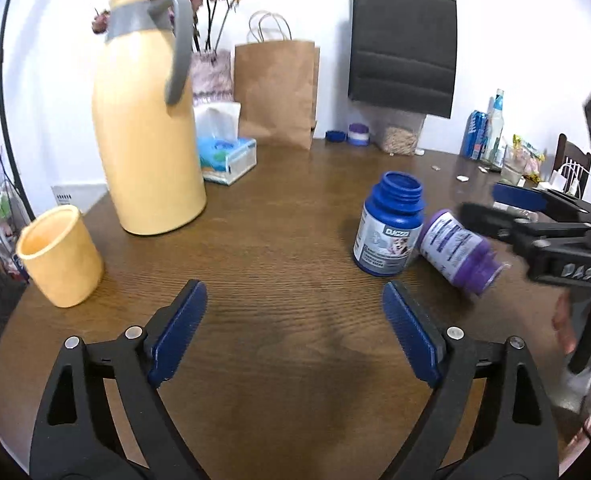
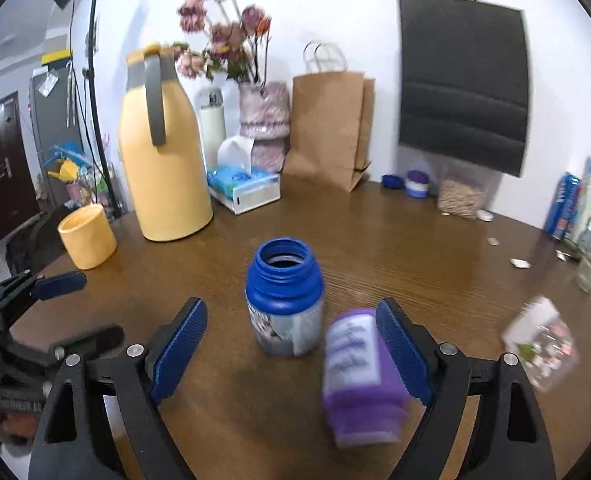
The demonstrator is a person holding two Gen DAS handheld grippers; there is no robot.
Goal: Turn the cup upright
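A purple bottle (image 2: 357, 372) without a cap lies tipped over on the brown table (image 2: 415, 264), blurred, its mouth toward the camera. It sits between the fingers of my right gripper (image 2: 291, 305), close against the right pad (image 2: 403, 352); the jaws stand wide and grip nothing. Just ahead a blue bottle (image 2: 283, 296) stands upright, uncapped. In the left wrist view the purple bottle (image 1: 459, 250) lies beside the blue bottle (image 1: 389, 226), under my right gripper (image 1: 478, 201). My left gripper (image 1: 294, 292) is open and empty over bare table. A yellow cup (image 1: 59, 256) stands mouth up at the left.
A tall yellow thermos jug (image 1: 147, 120) stands behind the cup, next to a tissue box (image 1: 227, 158). A flower vase (image 2: 265, 124), a brown paper bag (image 1: 275, 92), a black bag (image 1: 403, 44), small jars and drink containers (image 1: 483, 132) line the back and right. A hand (image 1: 575, 320) holds the right gripper.
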